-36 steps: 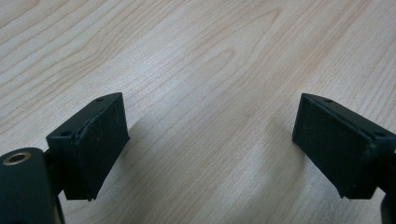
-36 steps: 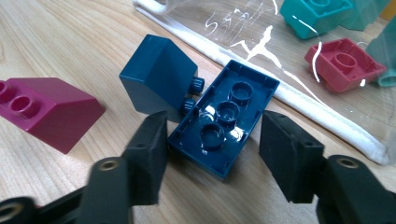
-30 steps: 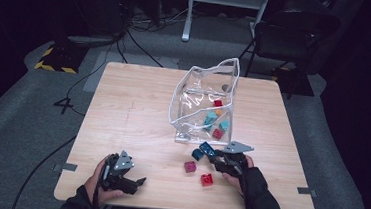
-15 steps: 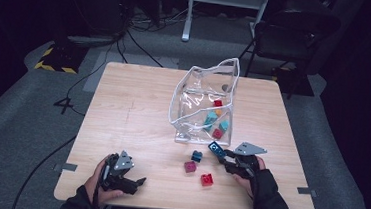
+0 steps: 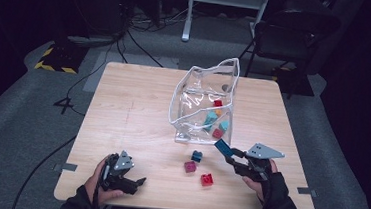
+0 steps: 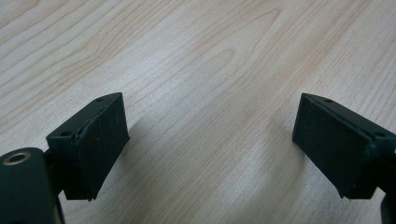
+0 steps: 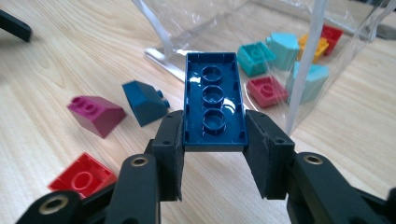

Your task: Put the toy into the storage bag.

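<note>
My right gripper (image 5: 233, 157) is shut on a dark blue flat brick (image 5: 222, 147) and holds it above the table, just right of the loose bricks. In the right gripper view the blue brick (image 7: 214, 100) sits underside up between the jaws of that gripper (image 7: 215, 140), pointing at the clear plastic bag (image 7: 299, 56). The clear bag (image 5: 204, 101) stands open at the table's middle with teal, red and orange bricks inside. My left gripper (image 5: 134, 183) rests at the front left edge, open, and its pads (image 6: 91, 140) have bare wood between them.
Three loose bricks lie in front of the bag: a dark blue slope (image 5: 197, 156), a magenta one (image 5: 189, 166) and a red one (image 5: 207, 179). The wooden table (image 5: 128, 110) is bare on its left half. Chairs and cables stand beyond the far edge.
My right gripper has risen and drifted to the right with the blue brick, away from the loose bricks. The left gripper has stayed still.
</note>
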A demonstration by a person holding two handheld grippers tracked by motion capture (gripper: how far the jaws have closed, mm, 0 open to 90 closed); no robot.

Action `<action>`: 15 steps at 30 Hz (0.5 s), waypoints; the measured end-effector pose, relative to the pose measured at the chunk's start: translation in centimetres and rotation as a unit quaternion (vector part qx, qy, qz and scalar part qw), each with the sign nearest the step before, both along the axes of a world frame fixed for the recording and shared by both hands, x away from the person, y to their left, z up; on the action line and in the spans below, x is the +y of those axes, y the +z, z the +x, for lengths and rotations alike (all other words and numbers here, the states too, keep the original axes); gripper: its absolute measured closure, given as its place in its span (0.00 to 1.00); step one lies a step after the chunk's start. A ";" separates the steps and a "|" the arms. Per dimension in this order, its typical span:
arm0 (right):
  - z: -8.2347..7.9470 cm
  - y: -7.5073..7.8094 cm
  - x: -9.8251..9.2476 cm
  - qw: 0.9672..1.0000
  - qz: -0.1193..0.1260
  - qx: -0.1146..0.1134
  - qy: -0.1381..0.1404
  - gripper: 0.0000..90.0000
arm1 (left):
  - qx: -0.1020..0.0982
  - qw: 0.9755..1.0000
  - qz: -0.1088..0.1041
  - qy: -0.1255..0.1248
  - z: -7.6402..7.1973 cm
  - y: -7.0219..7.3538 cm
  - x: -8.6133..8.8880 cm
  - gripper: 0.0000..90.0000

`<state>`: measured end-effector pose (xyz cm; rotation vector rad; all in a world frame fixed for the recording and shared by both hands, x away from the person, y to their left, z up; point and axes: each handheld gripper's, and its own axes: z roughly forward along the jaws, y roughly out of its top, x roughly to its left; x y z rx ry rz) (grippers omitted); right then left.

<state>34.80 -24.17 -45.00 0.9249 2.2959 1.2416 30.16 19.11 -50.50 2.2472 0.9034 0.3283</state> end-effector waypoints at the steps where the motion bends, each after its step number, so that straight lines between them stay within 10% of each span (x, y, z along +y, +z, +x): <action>1: -0.1 0.3 -0.1 1.000 0.002 -0.005 0.000 0.66 | 0.000 1.000 0.000 0.000 0.0 0.0 0.0 0.12; 15: -1.1 3.4 -0.3 0.999 0.017 -0.034 -0.003 0.66 | 0.000 1.000 0.000 0.000 0.0 0.0 0.0 0.12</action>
